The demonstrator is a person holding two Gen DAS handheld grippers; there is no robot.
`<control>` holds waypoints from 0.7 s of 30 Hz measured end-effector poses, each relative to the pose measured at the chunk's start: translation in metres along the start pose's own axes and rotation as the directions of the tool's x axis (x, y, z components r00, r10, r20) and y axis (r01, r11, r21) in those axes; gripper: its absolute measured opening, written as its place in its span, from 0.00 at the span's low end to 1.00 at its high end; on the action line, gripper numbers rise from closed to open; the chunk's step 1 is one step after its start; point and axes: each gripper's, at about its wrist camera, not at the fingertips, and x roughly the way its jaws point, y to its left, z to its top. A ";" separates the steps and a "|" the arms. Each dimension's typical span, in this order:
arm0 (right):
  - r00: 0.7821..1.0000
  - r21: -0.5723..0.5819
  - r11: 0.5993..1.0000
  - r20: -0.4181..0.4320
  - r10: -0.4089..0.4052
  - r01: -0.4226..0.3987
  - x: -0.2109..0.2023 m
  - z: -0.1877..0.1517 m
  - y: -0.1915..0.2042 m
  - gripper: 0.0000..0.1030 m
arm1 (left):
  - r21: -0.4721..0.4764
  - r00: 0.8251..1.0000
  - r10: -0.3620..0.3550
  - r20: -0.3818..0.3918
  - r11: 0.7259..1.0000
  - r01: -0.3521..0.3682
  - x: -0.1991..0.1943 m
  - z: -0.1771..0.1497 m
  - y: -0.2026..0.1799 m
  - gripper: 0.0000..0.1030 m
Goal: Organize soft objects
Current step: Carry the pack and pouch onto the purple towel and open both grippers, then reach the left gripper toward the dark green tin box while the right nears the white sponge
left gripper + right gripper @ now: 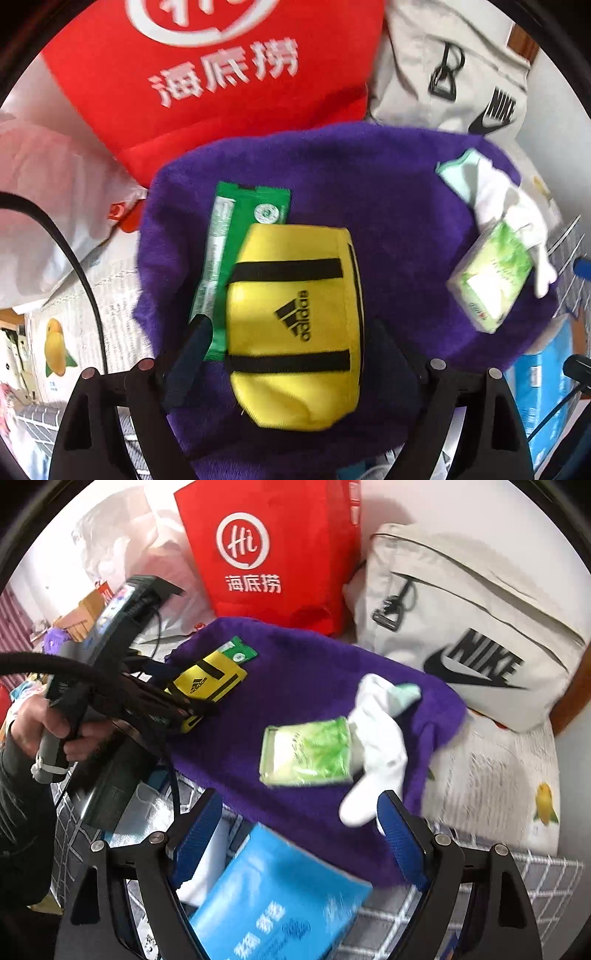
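Purple towel (388, 192) spread as the work surface. Yellow pouch (295, 332) lies at its 7 o'clock, between the parted left tongs (291, 354), unpinched, overlapping a green packet (240, 236). Right tongs (299, 838) apart, empty, near the white sock (380, 738). Risk: closing may snag the packet too.

This looks like a lived-in home room — likely a bedroom or spare room, though which cannot be told — with soft everyday belongings heaped around a purple plush towel (321, 686). Behind the towel stands a red Haidilao tote bag (273, 557), with a beige Nike bag (480, 627) to its right against a pale wall and a pinkish plastic bag (48, 206) to its left. Under the towel lie a lemon-print cloth (509, 775) and a grey grid-patterned sheet (480, 893) — bedding-like covers — while cardboard boxes (79, 613) clutter the far left.
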 end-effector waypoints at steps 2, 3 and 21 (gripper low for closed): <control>0.999 0.021 0.999 0.005 -0.032 0.032 -0.008 -0.005 -0.001 0.83 | -0.019 1.000 0.004 0.025 1.000 -0.004 -0.012 -0.004 0.004 0.85; 0.999 0.035 0.999 0.007 -0.042 0.041 -0.012 -0.008 -0.003 0.83 | -0.028 0.999 0.007 0.039 1.000 -0.006 -0.018 -0.006 0.005 0.85; 0.986 0.134 0.991 0.163 -0.030 0.008 -0.073 -0.094 0.020 0.85 | -0.092 0.916 -0.048 0.397 0.992 0.091 -0.122 -0.107 0.018 0.87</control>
